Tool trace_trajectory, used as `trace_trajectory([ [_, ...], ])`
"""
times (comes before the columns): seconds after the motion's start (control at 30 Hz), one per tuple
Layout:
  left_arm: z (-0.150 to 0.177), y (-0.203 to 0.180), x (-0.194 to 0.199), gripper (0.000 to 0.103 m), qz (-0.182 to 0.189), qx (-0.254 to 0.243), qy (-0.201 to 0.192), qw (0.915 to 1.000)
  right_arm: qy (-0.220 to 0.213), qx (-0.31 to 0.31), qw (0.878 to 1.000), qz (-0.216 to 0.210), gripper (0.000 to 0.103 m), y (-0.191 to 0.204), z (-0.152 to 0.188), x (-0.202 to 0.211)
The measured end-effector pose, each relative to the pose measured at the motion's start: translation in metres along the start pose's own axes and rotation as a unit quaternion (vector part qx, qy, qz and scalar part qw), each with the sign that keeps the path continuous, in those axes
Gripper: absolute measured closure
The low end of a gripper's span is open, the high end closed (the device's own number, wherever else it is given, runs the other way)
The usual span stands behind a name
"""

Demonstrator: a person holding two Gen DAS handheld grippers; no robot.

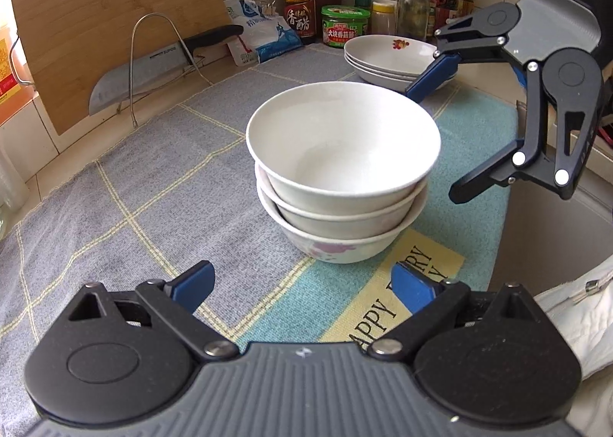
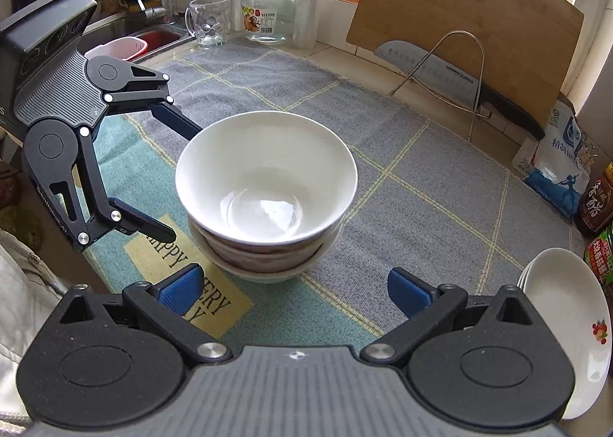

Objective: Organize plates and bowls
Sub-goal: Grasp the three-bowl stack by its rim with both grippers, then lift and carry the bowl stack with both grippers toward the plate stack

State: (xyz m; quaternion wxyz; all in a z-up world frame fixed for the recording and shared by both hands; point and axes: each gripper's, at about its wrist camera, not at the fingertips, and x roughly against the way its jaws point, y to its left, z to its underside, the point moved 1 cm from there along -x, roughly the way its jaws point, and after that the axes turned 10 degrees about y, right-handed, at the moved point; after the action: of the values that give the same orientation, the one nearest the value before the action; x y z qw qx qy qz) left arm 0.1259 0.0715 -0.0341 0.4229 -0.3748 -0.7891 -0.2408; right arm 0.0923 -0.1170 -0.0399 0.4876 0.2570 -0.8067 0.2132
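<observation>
Three bowls (image 1: pixel 342 169) sit stacked on my mat (image 1: pixel 153 188), plates (image 1: pixel 387 58) piled behind. Left gripper (image 1: pixel 302 291) and right gripper (image 2: pixel 295 291) both gape wide, holding nothing.

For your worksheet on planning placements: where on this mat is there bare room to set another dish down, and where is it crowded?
Bare mat lies between the stacked bowls and the knife rack, and again toward the glass jar. It is crowded on the sink side, where the left gripper sits beside the bowls, and by the stacked plates near the bottles.
</observation>
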Motion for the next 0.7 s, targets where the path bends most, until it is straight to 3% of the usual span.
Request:
trace_trajectory([
  [0.13,-0.003,-0.011,-0.008,0.005,-0.019,0.007,0.011,0.9997,0.005,0.028,1.0,-0.012,0.0,-0.013,0.002,-0.016],
  [0.43,-0.012,-0.021,-0.018,0.005,-0.053,0.066,0.033,0.9959,-0.018,0.094,0.992,-0.081,0.0,-0.039,0.0,-0.034],
  [0.7,-0.016,-0.017,-0.023,0.005,-0.026,0.048,0.036,0.9979,-0.022,0.097,0.99,-0.105,0.0,-0.042,-0.006,-0.044],
])
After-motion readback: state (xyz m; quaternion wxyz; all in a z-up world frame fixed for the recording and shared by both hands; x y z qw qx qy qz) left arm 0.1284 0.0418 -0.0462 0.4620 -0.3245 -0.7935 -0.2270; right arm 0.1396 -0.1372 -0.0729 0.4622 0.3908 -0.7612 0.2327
